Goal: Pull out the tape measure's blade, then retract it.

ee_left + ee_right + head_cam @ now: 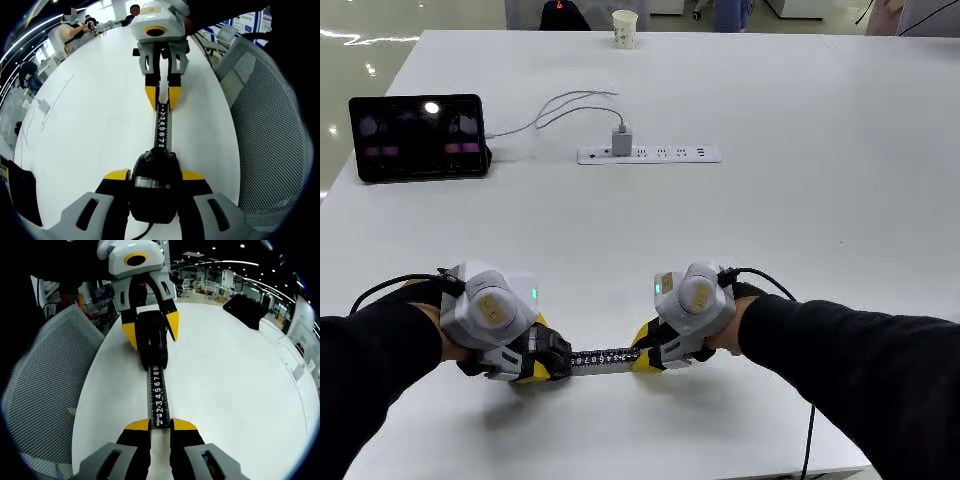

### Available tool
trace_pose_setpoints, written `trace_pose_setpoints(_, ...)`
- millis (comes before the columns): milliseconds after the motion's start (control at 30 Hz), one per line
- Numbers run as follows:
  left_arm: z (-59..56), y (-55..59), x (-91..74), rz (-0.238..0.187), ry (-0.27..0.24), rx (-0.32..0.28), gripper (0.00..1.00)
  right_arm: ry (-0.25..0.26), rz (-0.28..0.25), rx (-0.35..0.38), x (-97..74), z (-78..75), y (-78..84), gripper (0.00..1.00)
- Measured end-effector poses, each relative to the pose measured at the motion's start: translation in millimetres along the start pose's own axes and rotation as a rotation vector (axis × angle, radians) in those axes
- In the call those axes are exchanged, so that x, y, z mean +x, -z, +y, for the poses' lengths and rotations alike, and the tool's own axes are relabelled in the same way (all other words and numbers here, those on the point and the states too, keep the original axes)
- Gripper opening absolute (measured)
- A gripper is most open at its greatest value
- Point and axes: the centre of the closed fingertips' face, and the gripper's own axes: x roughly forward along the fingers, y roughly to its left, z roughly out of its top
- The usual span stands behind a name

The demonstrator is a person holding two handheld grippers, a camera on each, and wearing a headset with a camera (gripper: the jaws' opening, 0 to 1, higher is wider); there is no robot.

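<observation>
Left tongs (pixel 155 176) clamped on black tape measure case (pixel 155 197), right tongs (pixel 160 426) pinching short pulled-out blade (pixel 157 390), over white table (pixel 740 230)

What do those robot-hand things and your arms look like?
The left gripper and right gripper are rounded, light grey shells, each with a tan patch and a tiny green light. Their jaws end in yellow tips. A black cable runs from each, and the person wears black long sleeves.

White table (pixel 770 200), mesh chair (pixel 270 125), perhaps office (pixel 215 280)
</observation>
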Motion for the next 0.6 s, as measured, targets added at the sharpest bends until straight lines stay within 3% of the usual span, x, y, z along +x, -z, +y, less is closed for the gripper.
trace_pose_setpoints(600,-0.2,-0.3,0.5,0.001,0.000,-0.003,0.31,0.001,0.001,0.006,-8.8,-0.7,10.6,0.10)
